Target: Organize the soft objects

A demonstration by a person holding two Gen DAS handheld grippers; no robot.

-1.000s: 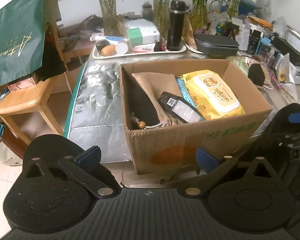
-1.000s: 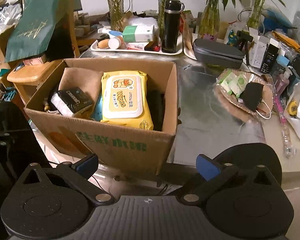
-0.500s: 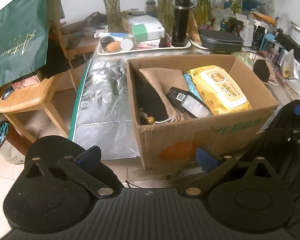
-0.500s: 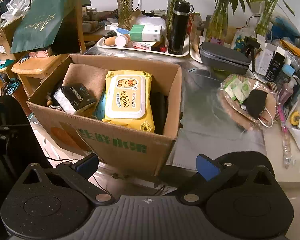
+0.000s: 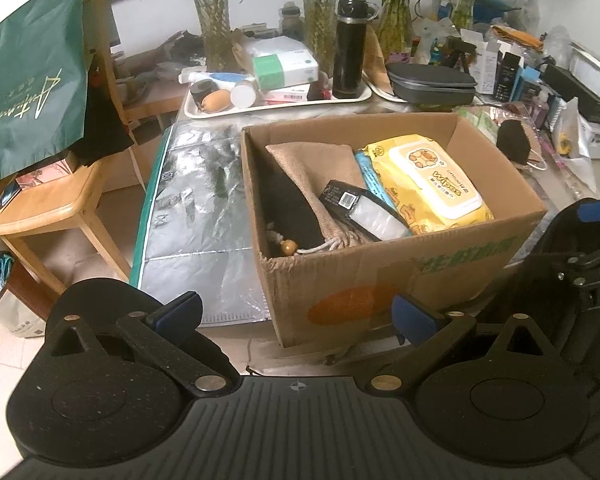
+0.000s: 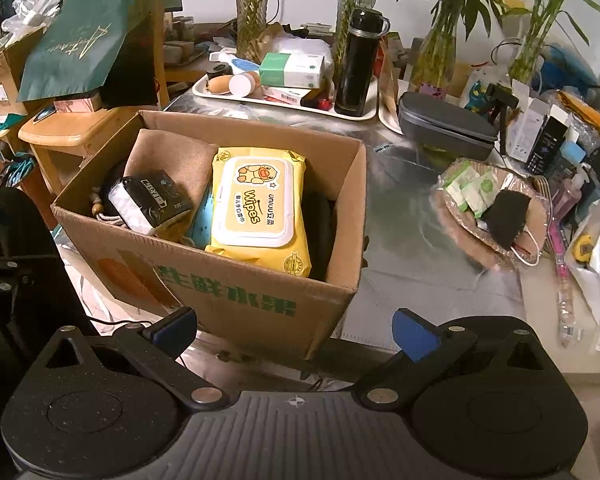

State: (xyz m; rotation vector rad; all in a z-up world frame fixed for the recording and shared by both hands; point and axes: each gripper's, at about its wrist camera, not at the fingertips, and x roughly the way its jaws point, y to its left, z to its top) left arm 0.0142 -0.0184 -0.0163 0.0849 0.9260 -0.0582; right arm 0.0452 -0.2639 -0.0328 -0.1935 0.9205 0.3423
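An open cardboard box [image 5: 380, 284] [image 6: 236, 300] stands on the silver-covered table. Inside lie a yellow wipes pack [image 5: 432, 182] [image 6: 258, 204], a brown drawstring pouch [image 5: 312, 164] [image 6: 172, 156], a small black packet [image 5: 360, 208] [image 6: 148, 200] and a blue pack [image 5: 374, 178]. A black soft item [image 6: 320, 228] sits at the box's right end. My left gripper [image 5: 296, 314] hangs open in front of the box, holding nothing. My right gripper [image 6: 296, 330] is open too, empty, near the box's front right corner.
A basket [image 6: 496, 236] holds sachets and a black mask [image 6: 508, 212] on the right. Behind the box are a white tray [image 5: 276, 104], a black flask [image 5: 350, 48], a grey case [image 5: 432, 84] and glass vases. A wooden chair [image 5: 44, 204] with a green bag [image 5: 28, 92] stands left.
Both grippers have drawn back and risen slightly, so the box looks smaller and farther. Both stay open and empty. The box's contents have not moved.
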